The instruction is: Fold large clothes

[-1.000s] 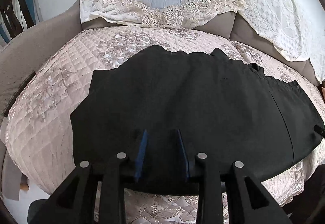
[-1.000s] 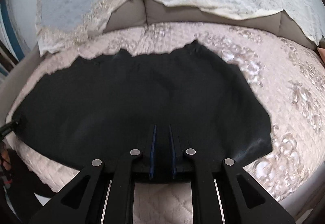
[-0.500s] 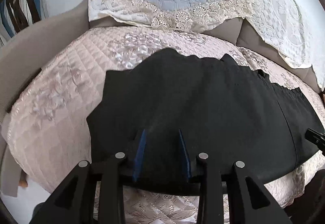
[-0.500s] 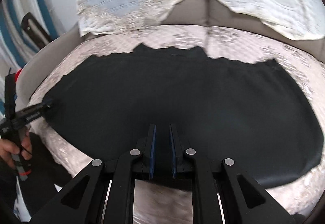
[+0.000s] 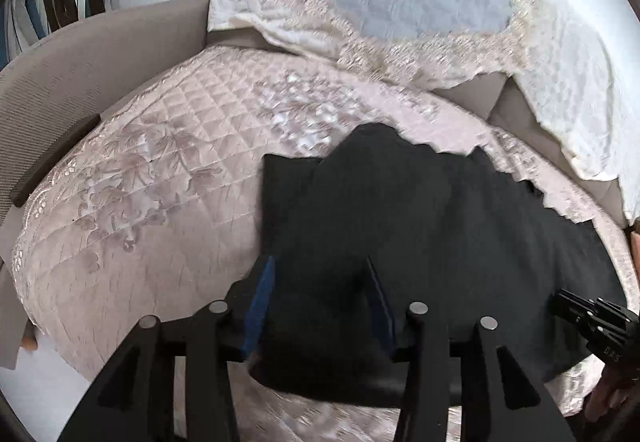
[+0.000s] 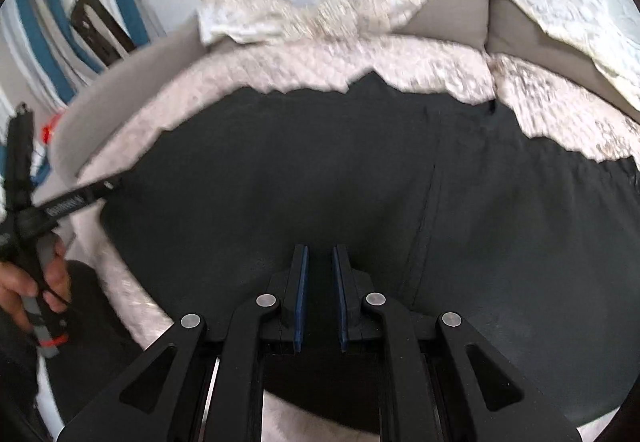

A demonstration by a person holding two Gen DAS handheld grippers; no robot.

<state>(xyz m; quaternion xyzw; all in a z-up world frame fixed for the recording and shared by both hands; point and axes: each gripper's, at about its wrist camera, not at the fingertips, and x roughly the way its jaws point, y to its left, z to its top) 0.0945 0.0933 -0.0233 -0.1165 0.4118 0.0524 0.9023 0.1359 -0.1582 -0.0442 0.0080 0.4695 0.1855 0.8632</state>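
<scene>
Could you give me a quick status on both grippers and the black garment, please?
Left gripper jaws just opened wider, over black garment, left end folded over. Right gripper jaws shut at its near edge. Garment on quilted sofa cover; nothing in the way.

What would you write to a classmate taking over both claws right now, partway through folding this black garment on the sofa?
Left claw: open, jaws just widened, over the garment's left edge, gripping nothing.
Right claw: shut, above the near hem; no cloth visibly pinched.
Black garment lies spread across the pink quilted cover, its left end seemingly turned inward.
Done: that first turn at most.
Left: fold the right side in, then halve.
</scene>
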